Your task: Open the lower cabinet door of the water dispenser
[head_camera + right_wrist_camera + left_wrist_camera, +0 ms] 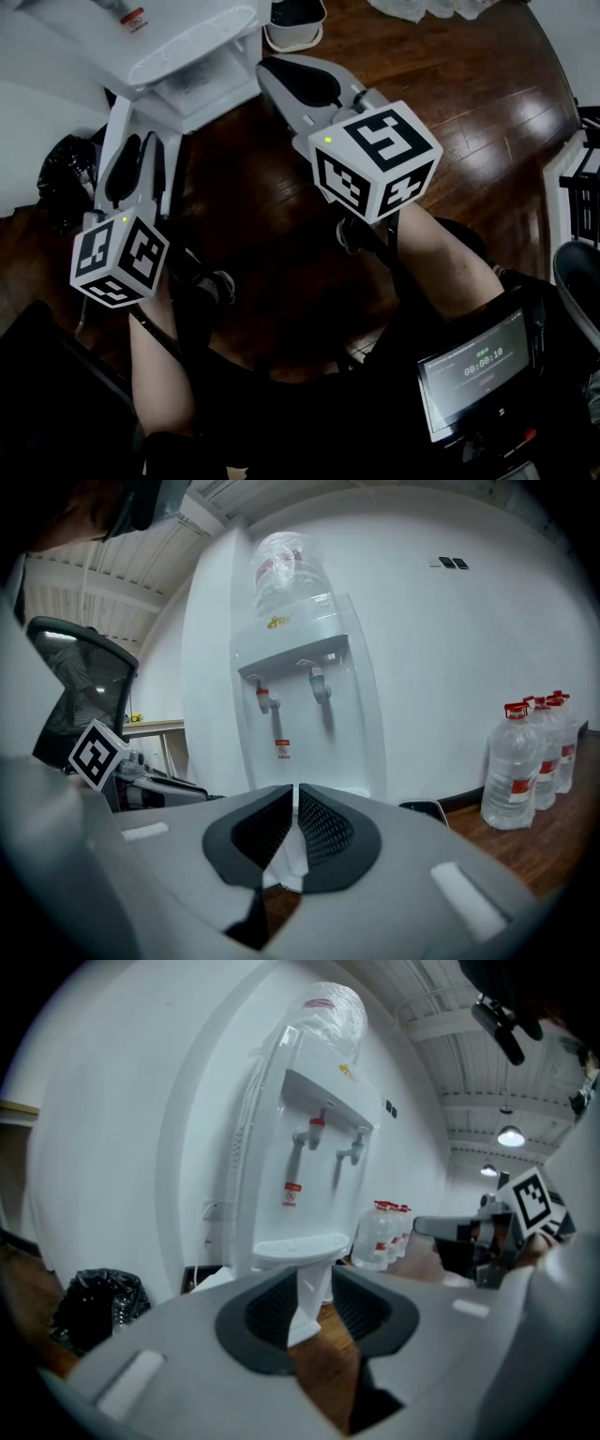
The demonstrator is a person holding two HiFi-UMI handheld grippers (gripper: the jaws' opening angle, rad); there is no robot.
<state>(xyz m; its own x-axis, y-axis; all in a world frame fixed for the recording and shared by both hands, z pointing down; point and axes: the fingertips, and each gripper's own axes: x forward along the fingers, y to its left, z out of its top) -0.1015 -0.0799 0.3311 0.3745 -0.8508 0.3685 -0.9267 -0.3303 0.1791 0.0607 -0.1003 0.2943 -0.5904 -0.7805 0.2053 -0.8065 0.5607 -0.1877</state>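
Note:
The white water dispenser (178,56) stands at the top left of the head view, with two taps and a drip tray (295,1249). Its lower front (307,1302) shows in the gap of my left gripper (314,1302). That gripper is open and holds nothing, a short way in front of the dispenser (309,1147). My right gripper (296,822) is shut and empty, its pads together. It also points at the dispenser (300,696), whose lower part its jaws hide. In the head view the left gripper (141,155) is at the left and the right gripper (300,80) is at the centre top.
A black rubbish bag (61,178) lies left of the dispenser. Several large water bottles (530,761) stand along the wall to its right. A white bin (295,23) sits on the dark wood floor nearby. A mesh chair (80,682) is at the left.

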